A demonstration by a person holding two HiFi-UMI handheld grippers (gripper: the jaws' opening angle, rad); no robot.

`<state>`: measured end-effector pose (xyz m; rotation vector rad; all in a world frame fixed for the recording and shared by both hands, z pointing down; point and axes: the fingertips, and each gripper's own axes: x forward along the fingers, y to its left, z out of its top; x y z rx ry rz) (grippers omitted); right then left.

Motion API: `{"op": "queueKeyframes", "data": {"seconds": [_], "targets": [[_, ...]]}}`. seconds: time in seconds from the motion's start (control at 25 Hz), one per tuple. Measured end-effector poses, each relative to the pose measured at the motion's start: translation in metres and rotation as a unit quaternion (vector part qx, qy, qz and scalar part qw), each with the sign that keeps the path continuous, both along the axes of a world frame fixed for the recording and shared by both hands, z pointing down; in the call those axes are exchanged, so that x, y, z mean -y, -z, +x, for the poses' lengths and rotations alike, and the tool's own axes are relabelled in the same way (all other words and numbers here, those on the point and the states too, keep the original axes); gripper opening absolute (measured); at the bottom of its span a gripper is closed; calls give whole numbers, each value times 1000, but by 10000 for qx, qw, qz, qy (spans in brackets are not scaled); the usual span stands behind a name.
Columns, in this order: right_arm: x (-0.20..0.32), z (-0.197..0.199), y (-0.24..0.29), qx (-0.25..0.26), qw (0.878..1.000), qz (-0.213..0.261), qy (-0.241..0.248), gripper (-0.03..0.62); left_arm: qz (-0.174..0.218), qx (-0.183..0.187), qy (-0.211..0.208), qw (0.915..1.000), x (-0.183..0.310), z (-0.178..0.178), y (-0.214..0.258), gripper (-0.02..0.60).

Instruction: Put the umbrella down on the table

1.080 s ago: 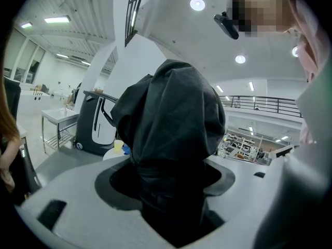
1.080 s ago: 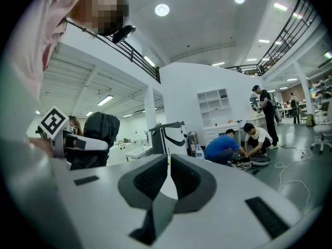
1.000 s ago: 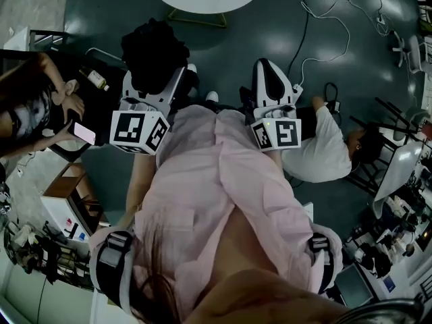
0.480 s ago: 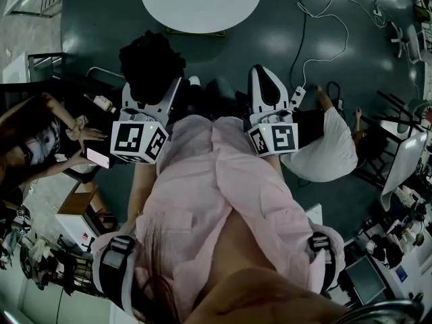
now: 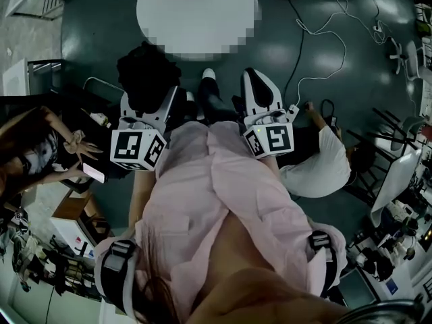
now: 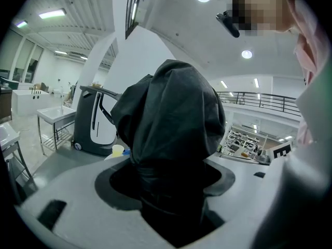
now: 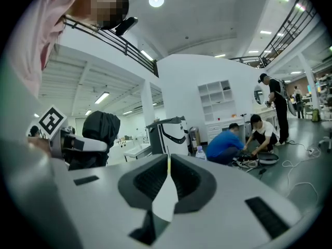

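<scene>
A folded black umbrella [image 5: 148, 73] sticks up out of my left gripper [image 5: 150, 94], which is shut on its bunched fabric. In the left gripper view the umbrella [image 6: 171, 118] fills the gap between the jaws of the left gripper [image 6: 166, 178]. My right gripper [image 5: 253, 79] is held level beside it, shut, with nothing in it; in the right gripper view the right gripper [image 7: 167, 165] shows only a thin slit between its pads. A round white table [image 5: 202, 36] stands ahead on the dark floor, apart from both grippers.
A yellow cup [image 6: 118, 150] stands on the table. A black-and-white machine [image 6: 96, 123] is beyond it. A person in a white shirt [image 5: 317, 164] crouches at the right, and another with a phone [image 5: 40, 147] is at the left. Cables [image 5: 324, 25] trail over the floor.
The round table has come nearer and lower in the head view as both grippers moved toward it. The umbrella stays in the left gripper.
</scene>
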<state>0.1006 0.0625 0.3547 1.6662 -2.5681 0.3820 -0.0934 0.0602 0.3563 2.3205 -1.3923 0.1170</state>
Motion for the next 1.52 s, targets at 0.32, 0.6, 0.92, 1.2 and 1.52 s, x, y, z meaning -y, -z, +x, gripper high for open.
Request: {"op": "queueKeyframes", "data": {"seconds": [0.32, 0.6, 0.92, 1.2, 1.52], "targets": [[61, 39, 4, -22, 9996, 62, 288, 34, 216, -117, 245, 9994, 61, 43, 13, 314], [90, 66, -1, -36, 9995, 11, 315, 34, 248, -88, 392, 9989, 83, 63, 12, 314], [117, 53, -5, -55, 9993, -47, 366, 34, 181, -18, 705, 9973, 104, 35, 5, 314], [140, 38, -4, 11, 9997, -83, 230, 34, 81, -27, 532, 9985, 133, 24, 1, 314], [188, 13, -3, -67, 9996, -235, -170, 34, -150, 130, 179, 9996, 191, -11, -10, 314]]}}
